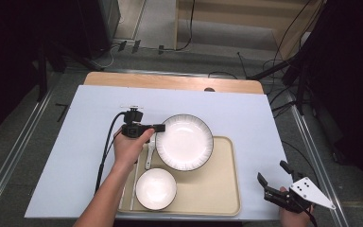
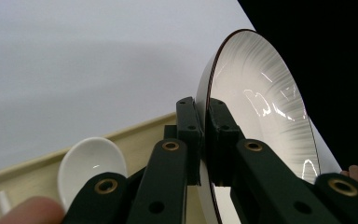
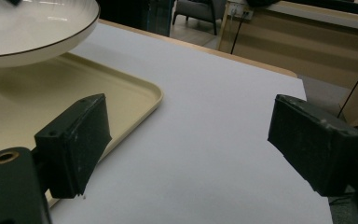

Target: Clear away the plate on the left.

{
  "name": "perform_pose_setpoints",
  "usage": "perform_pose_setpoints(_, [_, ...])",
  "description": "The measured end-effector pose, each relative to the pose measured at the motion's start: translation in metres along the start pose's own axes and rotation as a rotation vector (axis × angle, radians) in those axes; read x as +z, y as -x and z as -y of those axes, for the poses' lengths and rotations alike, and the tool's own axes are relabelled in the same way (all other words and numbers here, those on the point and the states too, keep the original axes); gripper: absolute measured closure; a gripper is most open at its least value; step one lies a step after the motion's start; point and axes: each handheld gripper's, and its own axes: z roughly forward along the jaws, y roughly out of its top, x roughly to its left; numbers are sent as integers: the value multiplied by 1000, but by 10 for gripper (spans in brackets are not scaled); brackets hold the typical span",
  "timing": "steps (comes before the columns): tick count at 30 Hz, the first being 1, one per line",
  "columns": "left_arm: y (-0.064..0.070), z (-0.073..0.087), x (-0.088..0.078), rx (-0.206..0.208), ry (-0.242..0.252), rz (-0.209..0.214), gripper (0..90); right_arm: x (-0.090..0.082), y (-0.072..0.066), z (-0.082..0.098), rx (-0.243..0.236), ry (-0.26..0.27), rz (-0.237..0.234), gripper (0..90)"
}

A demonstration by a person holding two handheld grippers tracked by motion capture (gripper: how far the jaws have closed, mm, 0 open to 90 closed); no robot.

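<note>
At the bottom of the high view, a small bowl (image 1: 155, 188) is seen on the tray (image 1: 217, 189). At lower right, the right gripper (image 1: 270, 175) is held over the white worktop (image 1: 75, 156), its fingers (image 3: 74, 140) spread wide with nothing between them. Farther up, at centre, the plate (image 1: 185, 142) is gripped at its left rim by the left gripper (image 1: 160, 127) – fingers (image 2: 189, 135) shut on it – and is seen raised over the tray in the right gripper view. A spoon (image 1: 148, 158) lies beside it.

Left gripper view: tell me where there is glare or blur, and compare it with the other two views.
Left gripper view: bright streaks of glare lie on the plate, and the fingertip at the bottom edge is out of focus. Right gripper view: the near black jaws are soft, and the plate's top left part is blurred. High view: even light on the white sheet, dark surroundings.
</note>
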Motion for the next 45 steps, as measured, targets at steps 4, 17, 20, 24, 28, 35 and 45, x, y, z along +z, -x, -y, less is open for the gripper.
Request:
perform_pose_setpoints(4, [1, -1, 9, -4, -20, 17, 859, -1, -1, -1, -1, 1, 0, 130])
perform_pose_setpoints(17, [8, -5, 40, 29, -119, 50, 855, -2, -1, -1, 4, 3, 2, 130])
perform_pose_setpoints(20, [9, -5, 45, 9, -142, 88, 857, -1, 0, -1, 4, 0, 0, 130])
perform_pose_setpoints(24, [8, -4, 49, 5, -167, 86, 857, -2, 0, -1, 0, 3, 1, 130])
perform_pose_setpoints(28, [2, -3, 52, 2, -196, 44, 856, -2, 0, -1, 3, 6, 3, 130])
perform_pose_setpoints(35, [1, -1, 58, 7, -222, 43, 857, -1, -1, -1, 3, 1, -1, 130])
perform_pose_setpoints(45, [-3, 0, 55, 70, -242, 6, 815, -1, -1, -1, 5, 6, -4, 130])
